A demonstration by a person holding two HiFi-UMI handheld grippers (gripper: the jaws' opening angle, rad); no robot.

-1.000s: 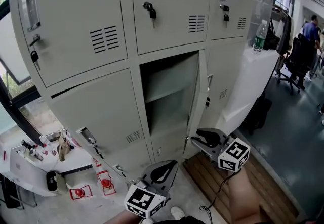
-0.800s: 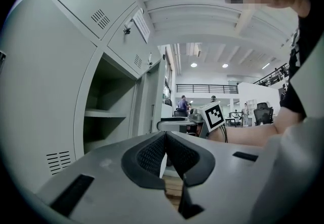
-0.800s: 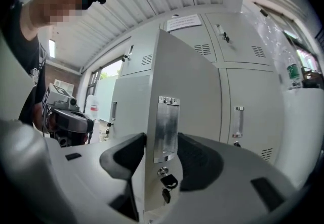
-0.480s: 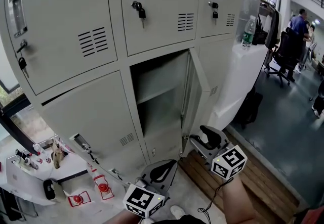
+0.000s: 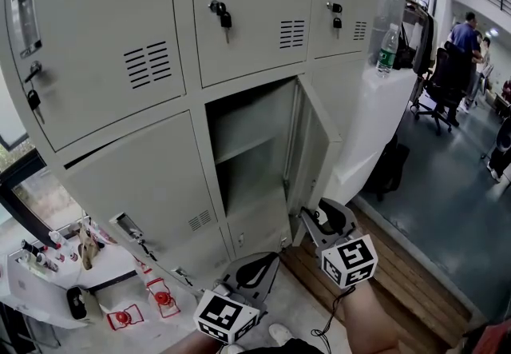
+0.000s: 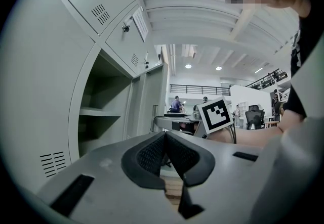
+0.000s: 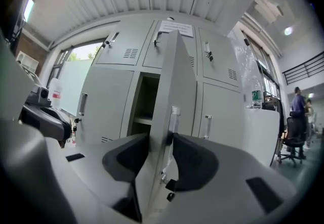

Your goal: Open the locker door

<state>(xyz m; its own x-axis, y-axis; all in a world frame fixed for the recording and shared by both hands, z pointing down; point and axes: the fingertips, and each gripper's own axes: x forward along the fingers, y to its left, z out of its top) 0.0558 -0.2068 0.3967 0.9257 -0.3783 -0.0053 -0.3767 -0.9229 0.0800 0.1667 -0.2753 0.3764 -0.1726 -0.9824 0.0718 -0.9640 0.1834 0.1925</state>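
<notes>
Door point(image 5: 316, 143) wider, right hand-held gripper point(image 5: 311, 219) level, closing astride

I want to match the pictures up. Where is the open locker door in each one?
Head view: the open locker door is in the centre, swung out to the right of the open compartment.
Left gripper view: centre-left, just right of the compartment.
Right gripper view: the middle, nearly edge-on.
Shared landmark: the shelf inside that compartment.

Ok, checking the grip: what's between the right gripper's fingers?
The locker door's edge, seen in the right gripper view. The right gripper has just been closing its fingers, which touch both faces.
</notes>
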